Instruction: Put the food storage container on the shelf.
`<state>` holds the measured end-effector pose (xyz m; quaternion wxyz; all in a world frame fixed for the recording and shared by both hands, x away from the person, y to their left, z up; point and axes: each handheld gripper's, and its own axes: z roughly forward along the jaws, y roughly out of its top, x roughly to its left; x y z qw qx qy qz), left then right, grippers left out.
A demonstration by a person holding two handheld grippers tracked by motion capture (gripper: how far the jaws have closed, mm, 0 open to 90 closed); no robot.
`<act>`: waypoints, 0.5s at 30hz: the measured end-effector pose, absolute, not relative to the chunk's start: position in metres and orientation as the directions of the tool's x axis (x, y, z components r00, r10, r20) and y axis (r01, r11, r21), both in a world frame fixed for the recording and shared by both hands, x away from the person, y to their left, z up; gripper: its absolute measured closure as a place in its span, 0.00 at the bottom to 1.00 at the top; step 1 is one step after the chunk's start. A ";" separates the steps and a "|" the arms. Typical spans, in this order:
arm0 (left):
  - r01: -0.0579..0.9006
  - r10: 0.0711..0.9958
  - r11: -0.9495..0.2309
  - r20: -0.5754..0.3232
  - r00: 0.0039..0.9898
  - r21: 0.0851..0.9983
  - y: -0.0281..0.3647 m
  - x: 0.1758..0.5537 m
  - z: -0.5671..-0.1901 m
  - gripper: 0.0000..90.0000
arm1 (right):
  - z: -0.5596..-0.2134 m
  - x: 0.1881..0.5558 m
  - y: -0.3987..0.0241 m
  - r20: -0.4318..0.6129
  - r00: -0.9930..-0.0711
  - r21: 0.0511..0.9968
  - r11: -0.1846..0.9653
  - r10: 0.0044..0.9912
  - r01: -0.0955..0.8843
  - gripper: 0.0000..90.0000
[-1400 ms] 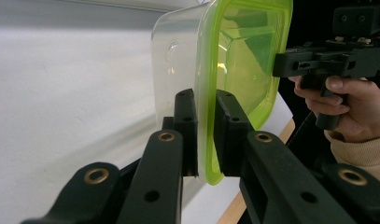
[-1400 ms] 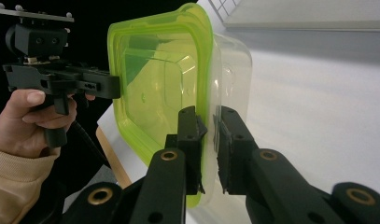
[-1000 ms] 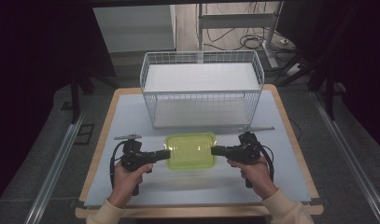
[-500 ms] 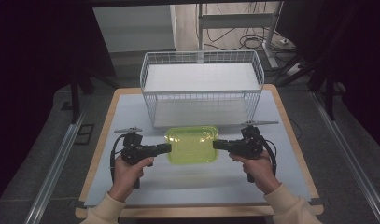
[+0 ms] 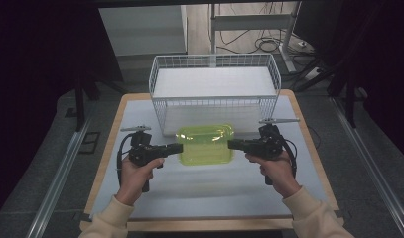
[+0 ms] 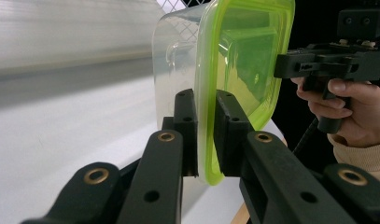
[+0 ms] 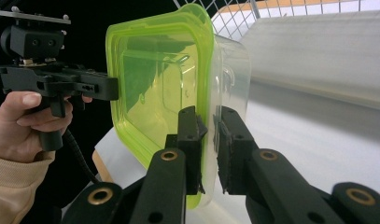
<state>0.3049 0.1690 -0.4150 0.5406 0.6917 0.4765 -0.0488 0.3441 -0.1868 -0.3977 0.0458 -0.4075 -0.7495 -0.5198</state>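
My left gripper (image 6: 204, 135) and right gripper (image 7: 208, 149): fingers clamped on opposite rims of box (image 5: 205, 144). I judge box light, empty, thin plastic, slippery; lid rim stiffest hold.

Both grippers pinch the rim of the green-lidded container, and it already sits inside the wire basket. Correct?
Not quite. Both the left gripper and the right gripper pinch the container by its rim, but the high view shows it in front of the wire basket, not inside it.
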 end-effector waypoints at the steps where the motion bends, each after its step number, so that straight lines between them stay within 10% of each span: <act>1: 0.711 0.606 0.038 -0.582 0.542 0.702 0.169 0.306 -0.414 0.90 | -0.397 0.344 -0.187 0.494 -0.663 0.742 0.125 0.563 0.659 0.90; 15: 0.696 0.610 0.034 -0.566 0.554 0.718 0.165 0.320 -0.395 0.90 | -0.380 0.355 -0.190 0.479 -0.666 0.759 0.113 0.572 0.642 0.90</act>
